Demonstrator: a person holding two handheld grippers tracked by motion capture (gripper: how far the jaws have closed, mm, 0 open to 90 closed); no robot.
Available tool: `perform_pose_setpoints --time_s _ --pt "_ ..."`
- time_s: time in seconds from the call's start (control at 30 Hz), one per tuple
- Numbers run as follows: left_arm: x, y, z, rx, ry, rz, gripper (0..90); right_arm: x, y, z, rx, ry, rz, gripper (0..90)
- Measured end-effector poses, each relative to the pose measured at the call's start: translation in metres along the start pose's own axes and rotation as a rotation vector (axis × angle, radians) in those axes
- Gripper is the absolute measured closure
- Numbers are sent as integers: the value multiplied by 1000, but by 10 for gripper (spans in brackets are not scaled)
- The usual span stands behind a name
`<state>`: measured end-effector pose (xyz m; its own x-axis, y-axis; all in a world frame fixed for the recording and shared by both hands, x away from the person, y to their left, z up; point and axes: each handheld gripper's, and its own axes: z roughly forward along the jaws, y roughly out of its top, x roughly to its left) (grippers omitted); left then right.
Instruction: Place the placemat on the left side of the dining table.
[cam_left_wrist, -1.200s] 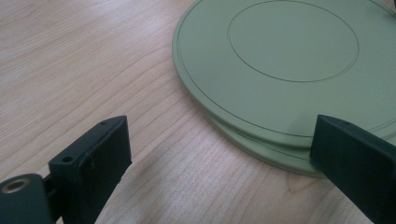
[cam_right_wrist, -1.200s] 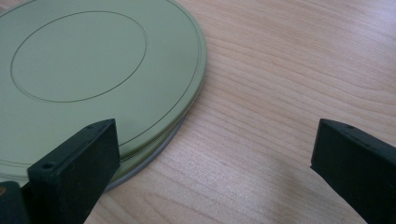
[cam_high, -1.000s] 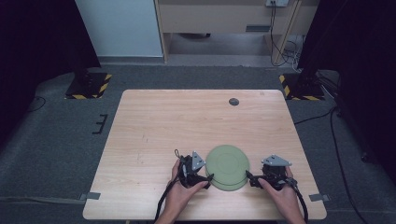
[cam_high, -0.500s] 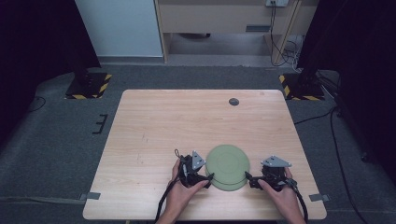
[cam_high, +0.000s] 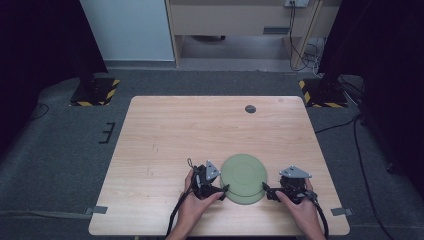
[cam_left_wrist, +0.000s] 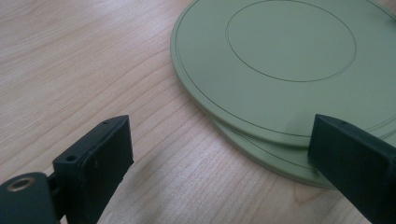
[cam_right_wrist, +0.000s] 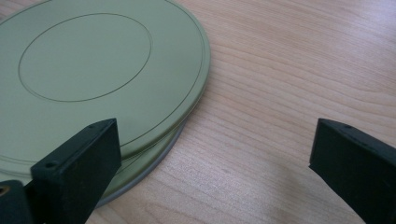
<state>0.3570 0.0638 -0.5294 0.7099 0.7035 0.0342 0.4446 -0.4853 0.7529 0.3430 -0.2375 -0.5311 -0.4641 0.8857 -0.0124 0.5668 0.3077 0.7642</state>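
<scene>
A stack of two pale green round plates lies upside down near the table's front edge. The upper plate sits slightly off-centre on the lower one. At the stack's left rim my left gripper is open, its jaws standing wide with one tip over the rim. At the right rim my right gripper is open too. Its jaws have just been closing a little, with the edge of the plates beside one jaw and bare wood between them.
The wooden table stretches away behind the plates. A small dark round disc lies near its far edge. The person's hands come in over the front edge.
</scene>
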Motion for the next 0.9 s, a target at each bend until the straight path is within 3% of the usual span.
perform_pose_setpoints --time_s 0.27,0.9 --pt "0 1 0 5 4 13 58 3 -3 -3 22 37 -29 59" --pt "9 11 10 35 -7 1 27 -2 2 7 12 -2 7 24"
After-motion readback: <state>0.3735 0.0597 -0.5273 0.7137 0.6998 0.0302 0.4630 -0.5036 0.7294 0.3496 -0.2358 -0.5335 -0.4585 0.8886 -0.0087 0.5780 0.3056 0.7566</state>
